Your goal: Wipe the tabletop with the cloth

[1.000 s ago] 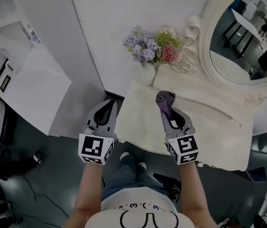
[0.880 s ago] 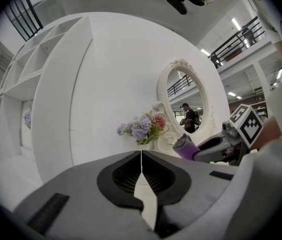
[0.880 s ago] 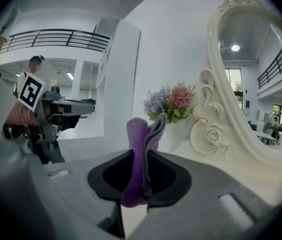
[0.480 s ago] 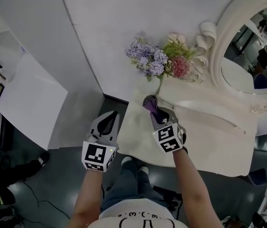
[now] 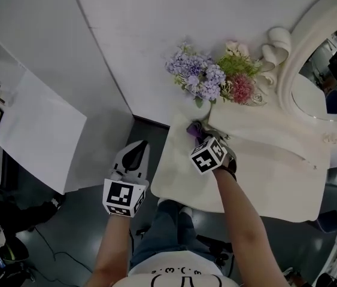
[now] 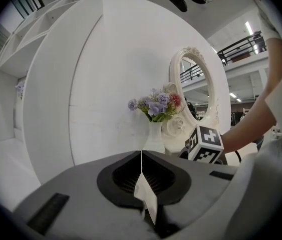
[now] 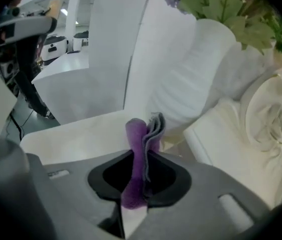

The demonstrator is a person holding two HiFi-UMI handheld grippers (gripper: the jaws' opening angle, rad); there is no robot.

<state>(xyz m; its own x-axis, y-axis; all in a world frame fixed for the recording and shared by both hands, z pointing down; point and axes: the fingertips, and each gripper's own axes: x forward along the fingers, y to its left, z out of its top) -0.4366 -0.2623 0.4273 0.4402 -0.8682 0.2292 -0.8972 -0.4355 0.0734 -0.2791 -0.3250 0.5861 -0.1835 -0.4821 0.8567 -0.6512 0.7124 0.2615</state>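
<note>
Two grippers are being held out in front of the person, one in each hand. The left gripper (image 5: 137,146) is hanging off the tabletop's left edge, over the dark floor (image 5: 90,220), its marker cube (image 5: 122,197) facing up. In the left gripper view its jaws (image 6: 142,155) are sitting together with nothing grasped, only a small white tab (image 6: 146,196) showing at the seam.

The right gripper (image 5: 202,134) is reaching further forward, over the cream tabletop (image 5: 270,175), with its own marker cube (image 5: 208,155) tilting towards the camera. Its jaws are clamping the purple cloth (image 5: 193,127). In the right gripper view (image 7: 144,156) the cloth (image 7: 141,131) is standing up folded between the jaws and sticking out past their tips.

The cloth is sitting at the tabletop's far left corner, just beside the foot of the white vase (image 7: 198,79). Whether it is pressing on the surface cannot be told. A raised ledge (image 5: 264,133) is running along the back of the tabletop, right of the cloth.

Beyond the vase, lilac, green and pink flowers (image 5: 213,79) are spreading against the white wall (image 5: 144,34). To their right an oval mirror (image 5: 327,94) in an ornate white frame is leaning over the ledge.
</note>
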